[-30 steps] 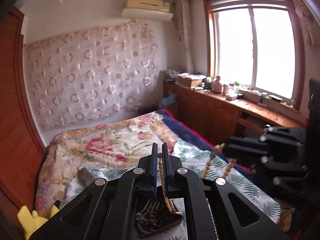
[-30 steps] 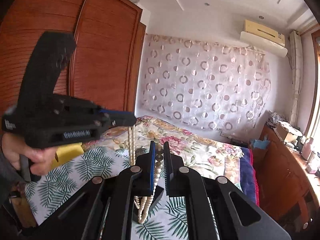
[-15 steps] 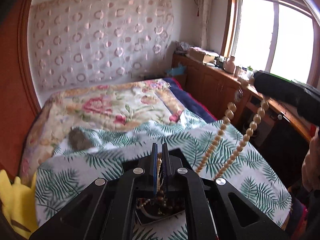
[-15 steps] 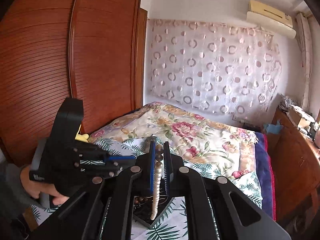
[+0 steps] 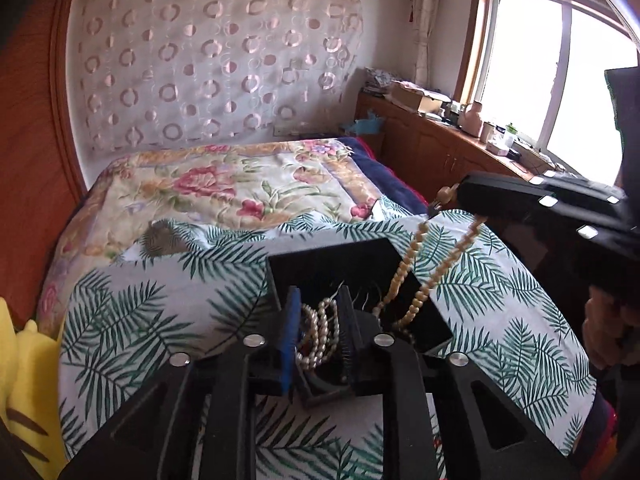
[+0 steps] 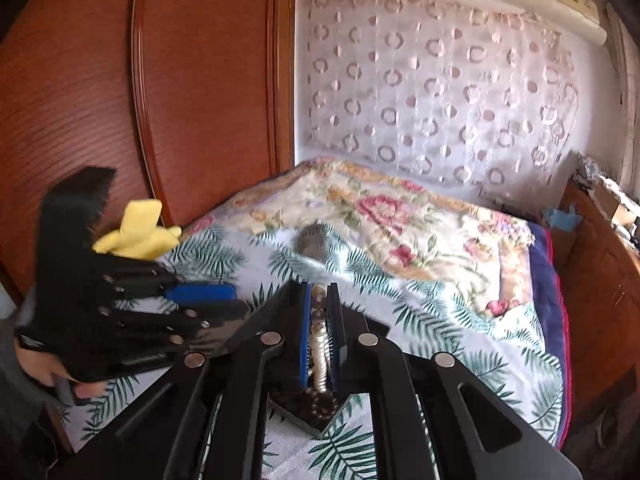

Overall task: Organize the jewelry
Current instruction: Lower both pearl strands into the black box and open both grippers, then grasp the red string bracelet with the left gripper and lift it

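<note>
A black jewelry tray lies on the palm-leaf cloth, with a pile of white pearl strands in it. My left gripper is low over the tray. Its jaws are opening, and the pearls lie loose between them with the pads apart from them. A tan bead necklace hangs as a loop from my right gripper at the right and trails into the tray beside my left gripper's right finger. In the right wrist view, my right gripper is shut on the necklace above the tray. My left gripper is at the left.
The palm-leaf cloth covers the near bed, with a floral quilt beyond it. A yellow plush toy sits at the left bed edge by the wooden wardrobe. A grey round object lies mid-bed. Cluttered cabinets run under the window.
Both grippers have come down to the tray. My left gripper's jaws have parted and let go of the bead strand they pinched. The necklace loop now reaches into the tray.
</note>
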Motion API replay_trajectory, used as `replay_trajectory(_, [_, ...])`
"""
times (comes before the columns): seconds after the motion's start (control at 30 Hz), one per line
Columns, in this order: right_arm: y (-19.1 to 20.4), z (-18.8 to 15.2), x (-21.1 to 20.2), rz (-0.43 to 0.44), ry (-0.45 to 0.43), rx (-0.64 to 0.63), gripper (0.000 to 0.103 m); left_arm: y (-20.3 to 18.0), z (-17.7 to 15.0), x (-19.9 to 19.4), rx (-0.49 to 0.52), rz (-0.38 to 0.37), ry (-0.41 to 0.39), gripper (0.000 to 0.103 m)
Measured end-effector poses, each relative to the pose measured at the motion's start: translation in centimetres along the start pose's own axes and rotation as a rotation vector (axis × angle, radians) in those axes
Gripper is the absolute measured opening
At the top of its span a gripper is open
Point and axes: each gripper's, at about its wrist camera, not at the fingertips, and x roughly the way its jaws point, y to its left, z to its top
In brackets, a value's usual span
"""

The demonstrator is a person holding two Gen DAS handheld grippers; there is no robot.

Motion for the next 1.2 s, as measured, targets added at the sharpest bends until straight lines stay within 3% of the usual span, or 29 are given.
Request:
replay_trajectory(0.23, [0.6,-1.8,2.5,0.004,0.065,0.007,0.011,0.0,-2.5,-1.0,0.009,0.023,0.004,0.028])
replay_trajectory(0.3, [0.6,-2.1,2.4,0.008,0.062,0.015,0.039,-0.3,-3.3,-1.3,0.022,0.025,0.006,0.028])
replay_trajectory(0.33, [0.5,-2.2,2.2,0.010,0.056,0.019,0.041,-0.4,-3.5,-1.4,0.026,0.024,0.008,0.029])
replay_trajectory(0.67, [0.8,-4.9,-1.9,0.037,0.020,0.030,0.041,-3.0,-7.5,-2.4,0.050,-0.031,0.038,0.035])
replay_trajectory(1.2, [0.4,-13.7,-4.1,0.028,0.109,0.070,0.041,-6.8,-11.5,0.1,0.130,-0.069,0.158,0.039])
